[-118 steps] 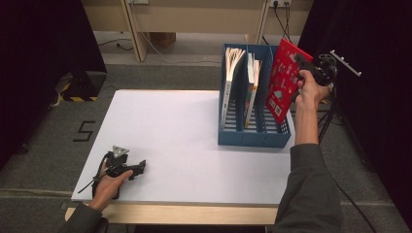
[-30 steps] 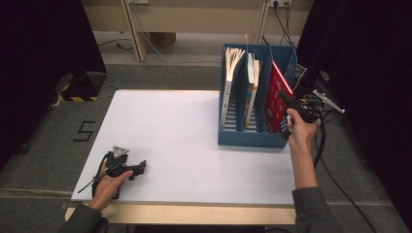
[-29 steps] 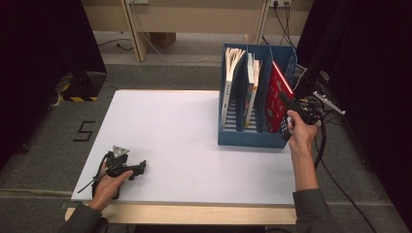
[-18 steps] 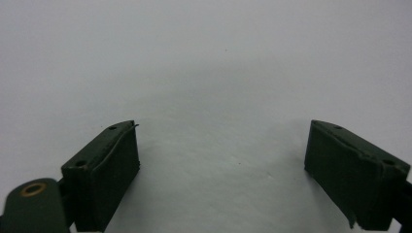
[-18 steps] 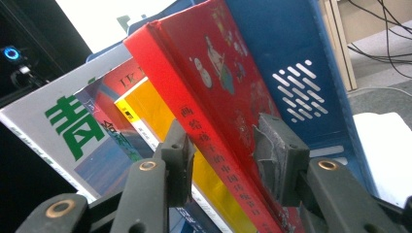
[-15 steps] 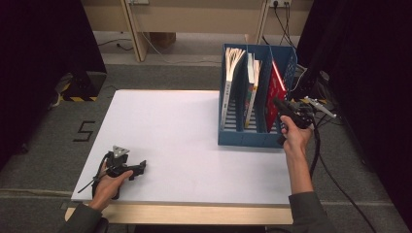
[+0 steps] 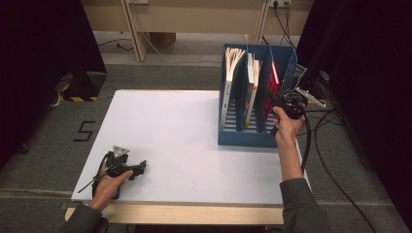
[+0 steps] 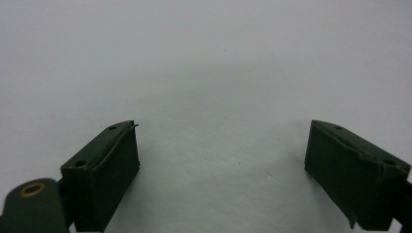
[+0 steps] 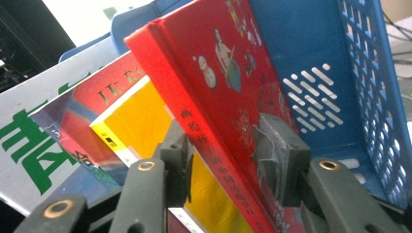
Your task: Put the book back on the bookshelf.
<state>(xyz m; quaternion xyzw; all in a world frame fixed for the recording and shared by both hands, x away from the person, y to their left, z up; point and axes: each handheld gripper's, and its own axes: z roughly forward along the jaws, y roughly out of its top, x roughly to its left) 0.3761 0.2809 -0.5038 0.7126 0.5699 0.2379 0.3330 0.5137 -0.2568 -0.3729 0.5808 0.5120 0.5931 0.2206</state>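
White table (image 7: 194, 141), grey carpet around it, wooden furniture legs and cables behind. Item: blue file rack (image 7: 243, 138), far right part of the table, slatted walls, several compartments, books upright in the left and middle ones. Item: red book (image 9: 218, 97), hardcover with a snowman print, tilted in the rack's rightmost compartment against a yellow-covered book (image 9: 145, 126). Right gripper (image 9: 223, 162): both pads pressed on the red book, spine between them, hand at the rack's right front corner. Left gripper (image 8: 221, 165): jaws wide apart, nothing between them, resting on the table near its front left edge.
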